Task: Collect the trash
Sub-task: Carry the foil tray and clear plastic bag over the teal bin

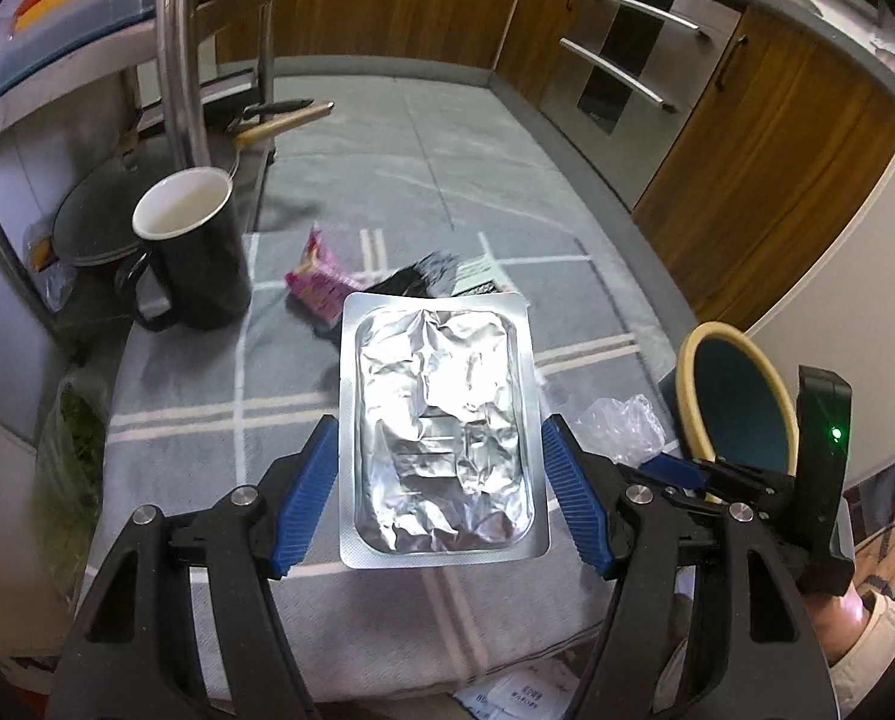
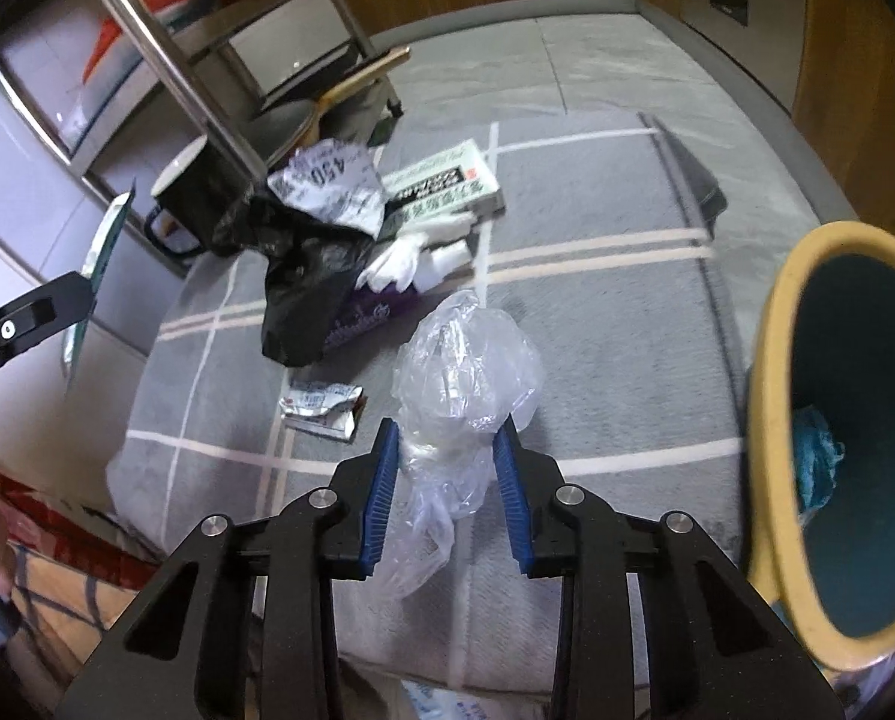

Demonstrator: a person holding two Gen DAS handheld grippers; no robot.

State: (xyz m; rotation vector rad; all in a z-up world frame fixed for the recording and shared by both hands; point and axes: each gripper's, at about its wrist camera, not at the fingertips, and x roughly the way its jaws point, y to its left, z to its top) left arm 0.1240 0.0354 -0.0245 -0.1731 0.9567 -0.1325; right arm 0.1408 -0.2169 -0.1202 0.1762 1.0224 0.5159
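Observation:
My left gripper (image 1: pixel 438 438) is shut on a silver foil blister pack (image 1: pixel 438 420), its blue pads pressing both long edges and holding it above the grey checked cloth (image 1: pixel 207 372). My right gripper (image 2: pixel 447 444) is shut on a crumpled clear plastic bag (image 2: pixel 465 360) just above the cloth. The teal bin with a yellow rim (image 2: pixel 771 396) stands to the right of it and also shows in the left wrist view (image 1: pixel 684 384). More trash lies on the cloth: a black bag (image 2: pixel 309 276), a crumpled wrapper (image 2: pixel 321 408), a pink packet (image 1: pixel 318 282) and a box (image 2: pixel 441 180).
A black mug (image 1: pixel 189 240) stands at the left by a metal rack (image 1: pixel 177 48) holding pans. Wooden cabinets (image 1: pixel 777 138) and an oven line the far right. White tissue (image 2: pixel 411 258) lies beside the black bag.

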